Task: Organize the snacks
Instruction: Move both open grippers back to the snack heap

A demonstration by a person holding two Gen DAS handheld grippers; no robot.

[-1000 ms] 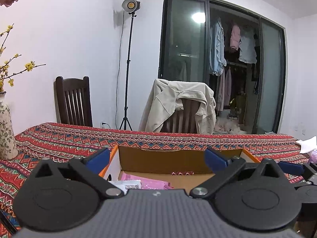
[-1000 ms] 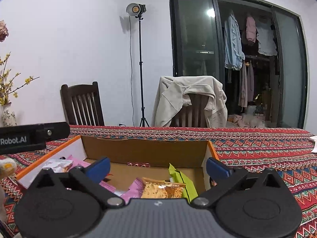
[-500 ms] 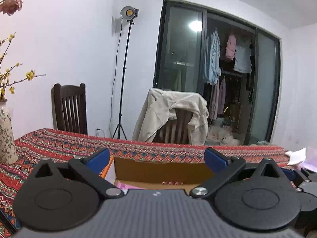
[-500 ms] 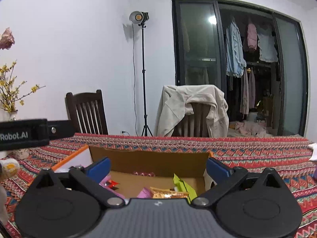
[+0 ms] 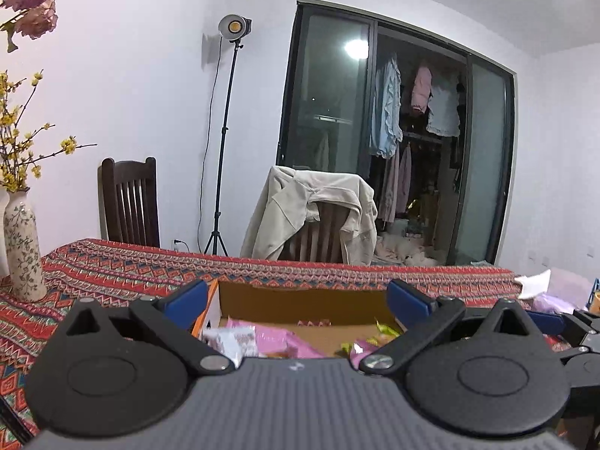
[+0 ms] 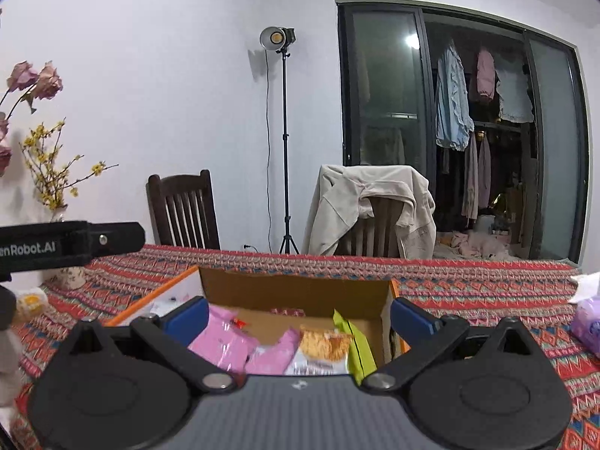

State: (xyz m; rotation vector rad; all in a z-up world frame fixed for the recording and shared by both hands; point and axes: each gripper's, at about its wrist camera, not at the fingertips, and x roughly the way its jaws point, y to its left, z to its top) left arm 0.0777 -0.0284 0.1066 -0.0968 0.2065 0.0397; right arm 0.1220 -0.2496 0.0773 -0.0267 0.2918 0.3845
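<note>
An open cardboard box [image 5: 300, 298] with an orange rim lies on the patterned tablecloth, straight ahead of both grippers. Inside it are pink snack packets [image 5: 270, 337], a white packet [image 5: 225, 341] and a green-yellow one [image 5: 386, 328]. The right wrist view shows the box [image 6: 292, 288] holding a pink packet [image 6: 225, 341], a chips bag [image 6: 322, 348] and a green packet [image 6: 356, 341]. My left gripper [image 5: 296, 300] is open and empty just before the box. My right gripper [image 6: 298, 317] is open and empty as well, over the box's near side.
A flowered vase [image 5: 22, 247] stands on the table at the left. White tissue [image 5: 536, 283] and a purple tissue pack [image 6: 588, 322] lie at the right. Beyond the table are a dark wooden chair [image 5: 129, 202], a chair draped with a beige jacket [image 5: 311, 213] and a light stand [image 5: 225, 150].
Both views have tipped upward a little, so more wall and ceiling show. The box sits slightly lower between the fingers. Both grippers have stayed open and empty.
</note>
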